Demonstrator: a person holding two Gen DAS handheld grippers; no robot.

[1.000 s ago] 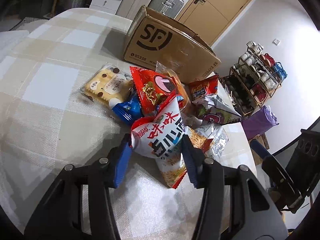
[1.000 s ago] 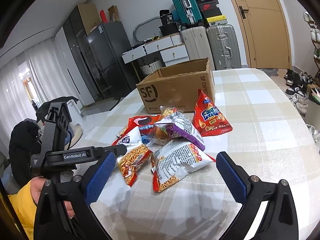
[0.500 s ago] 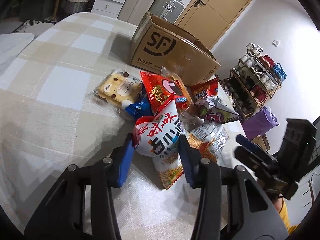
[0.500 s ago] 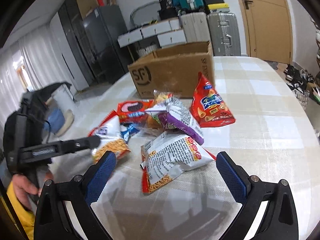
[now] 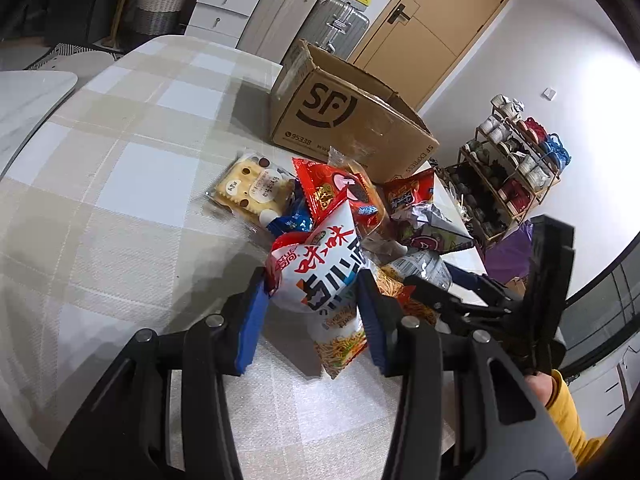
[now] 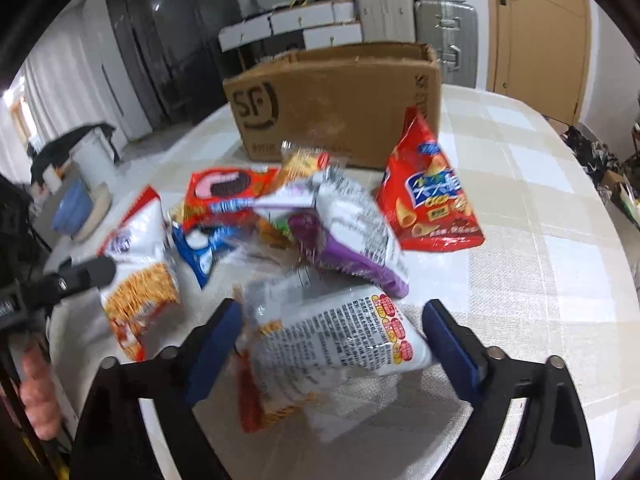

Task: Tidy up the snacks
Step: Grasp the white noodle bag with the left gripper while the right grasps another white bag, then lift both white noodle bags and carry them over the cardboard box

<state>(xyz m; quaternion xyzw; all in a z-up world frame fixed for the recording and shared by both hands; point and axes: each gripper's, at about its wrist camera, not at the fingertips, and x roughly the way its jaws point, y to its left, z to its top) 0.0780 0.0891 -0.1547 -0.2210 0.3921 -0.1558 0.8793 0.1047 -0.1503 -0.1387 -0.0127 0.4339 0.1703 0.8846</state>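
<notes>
A pile of snack bags lies on the checked tablecloth in front of an open SF cardboard box [image 5: 352, 120] [image 6: 340, 108]. My left gripper [image 5: 312, 312] is shut on a white and red noodle snack bag [image 5: 320, 268], also visible in the right wrist view [image 6: 140, 264]. My right gripper [image 6: 332, 336] is open, its jaws on either side of a white noodle snack bag [image 6: 340, 344] at the near edge of the pile. The right gripper also shows in the left wrist view [image 5: 460, 296].
Other snacks in the pile: a red chips bag [image 6: 432, 196], a purple and white bag [image 6: 348, 232], a red cookie pack [image 6: 228, 196], a blue pack [image 6: 200, 252], a yellow cracker pack [image 5: 252, 188]. The table edge [image 5: 460, 184] and a shoe rack [image 5: 512, 168] lie to the right.
My right gripper has moved forward and down onto the pile and its jaws have narrowed around the white bag. My left gripper keeps hold of its bag, shifted slightly.
</notes>
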